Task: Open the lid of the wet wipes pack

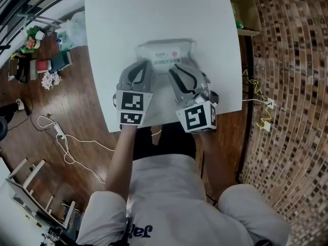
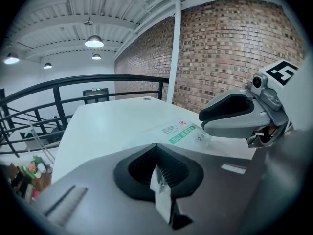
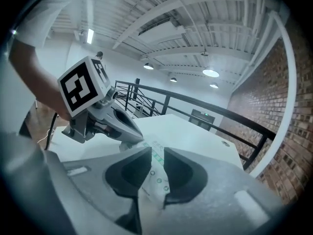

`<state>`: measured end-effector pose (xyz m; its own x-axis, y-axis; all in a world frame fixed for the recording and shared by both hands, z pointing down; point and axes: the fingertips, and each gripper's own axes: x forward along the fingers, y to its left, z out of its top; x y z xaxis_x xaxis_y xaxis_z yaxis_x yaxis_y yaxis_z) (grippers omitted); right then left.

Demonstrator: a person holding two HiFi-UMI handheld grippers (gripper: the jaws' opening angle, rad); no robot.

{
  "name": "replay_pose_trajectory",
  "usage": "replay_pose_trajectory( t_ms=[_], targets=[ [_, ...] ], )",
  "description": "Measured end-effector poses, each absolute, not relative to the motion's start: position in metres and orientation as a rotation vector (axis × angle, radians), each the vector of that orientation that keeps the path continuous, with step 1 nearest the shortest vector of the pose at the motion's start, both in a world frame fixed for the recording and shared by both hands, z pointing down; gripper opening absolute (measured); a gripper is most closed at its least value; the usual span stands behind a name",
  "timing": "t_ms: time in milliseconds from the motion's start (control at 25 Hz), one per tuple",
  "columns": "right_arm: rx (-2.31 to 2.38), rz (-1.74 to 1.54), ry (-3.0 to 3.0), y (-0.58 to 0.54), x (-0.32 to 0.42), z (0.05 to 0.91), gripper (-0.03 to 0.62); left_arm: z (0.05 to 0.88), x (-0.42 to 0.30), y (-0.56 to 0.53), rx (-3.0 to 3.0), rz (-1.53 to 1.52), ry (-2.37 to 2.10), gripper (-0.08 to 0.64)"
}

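The wet wipes pack (image 1: 165, 53) lies flat on the white table (image 1: 128, 14), white with a green label strip and a red mark. Both grippers point at its near edge. My left gripper (image 1: 145, 64) has its jaws together at the pack's near left; in the left gripper view (image 2: 156, 148) only a thin white sliver shows in their seam, and the pack (image 2: 181, 131) lies just beyond. My right gripper (image 1: 174, 68) stands open, and in the right gripper view (image 3: 155, 151) the pack's printed film (image 3: 154, 176) shows through the gap. I see no lid raised.
A cardboard box (image 1: 246, 12) stands beyond the table's right edge. On the wooden floor at the left are flowers (image 1: 51, 79), books and a white cable (image 1: 59, 135). A black railing (image 2: 58, 97) and a brick wall (image 2: 230, 43) lie past the table.
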<state>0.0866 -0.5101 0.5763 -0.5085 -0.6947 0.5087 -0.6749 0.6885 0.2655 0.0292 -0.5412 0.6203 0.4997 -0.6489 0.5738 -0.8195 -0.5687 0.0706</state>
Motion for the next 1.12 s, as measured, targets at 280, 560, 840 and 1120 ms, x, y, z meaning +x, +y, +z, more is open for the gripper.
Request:
replay_pose_trajectory(
  t_ms=[280, 560, 840, 1120],
  targets=[
    [0.979, -0.135, -2.217, -0.515, 0.081, 0.602, 0.100, 0.621, 0.029, -0.545, 2.462, 0.670, -1.236, 0.017],
    [1.003, -0.189, -2.165, -0.518, 0.080, 0.606, 0.104, 0.622, 0.030, -0.546, 2.464, 0.658, -1.256, 0.016],
    [0.983, -0.212, -2.129, -0.517, 0.079, 0.609, 0.081, 0.624, 0.031, -0.545, 2.483, 0.671, -1.241, 0.015],
    [0.922, -0.315, -2.053, -0.513, 0.076, 0.610, 0.037, 0.626, 0.033, -0.543, 2.491, 0.722, -1.214, 0.014]
  ],
)
